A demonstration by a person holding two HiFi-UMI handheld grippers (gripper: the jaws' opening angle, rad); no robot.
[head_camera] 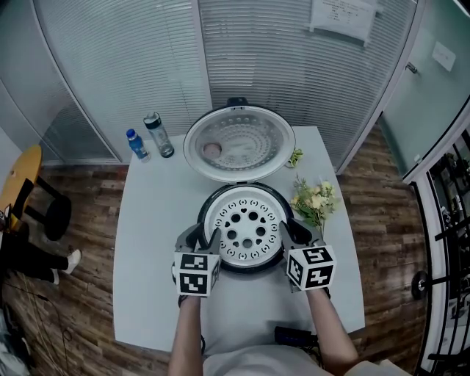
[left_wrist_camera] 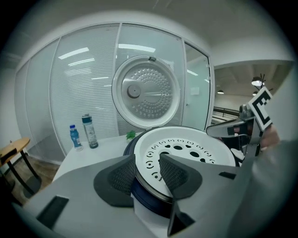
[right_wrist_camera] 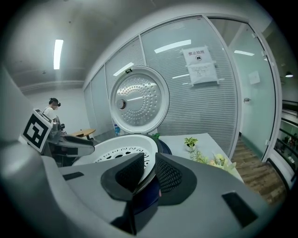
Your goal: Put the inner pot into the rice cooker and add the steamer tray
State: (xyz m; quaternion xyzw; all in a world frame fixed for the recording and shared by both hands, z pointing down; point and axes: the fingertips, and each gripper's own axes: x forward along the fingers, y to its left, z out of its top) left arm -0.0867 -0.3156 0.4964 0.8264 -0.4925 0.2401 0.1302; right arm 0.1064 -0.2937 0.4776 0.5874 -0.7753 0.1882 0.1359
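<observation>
On the table [head_camera: 154, 242] in front of us, the tray is seated in the cooker.
The steamer tray [head_camera: 246, 229] lies flat in the rice cooker [head_camera: 246, 269], holes up. It is round, with no long axis. Our left gripper [head_camera: 204, 236] straddles its left rim, jaws fairly wide and clear. Our right gripper [head_camera: 295, 232] straddles the right rim, narrower but loose. Both are equally near.

Glass walls [head_camera: 125, 59] with blinds; paper notice [head_camera: 344, 16] on one. Wood floor [head_camera: 81, 308]. White table [head_camera: 154, 242]. Wooden stool [head_camera: 22, 180] left. Ceiling strip light [right_wrist_camera: 57, 48].
</observation>
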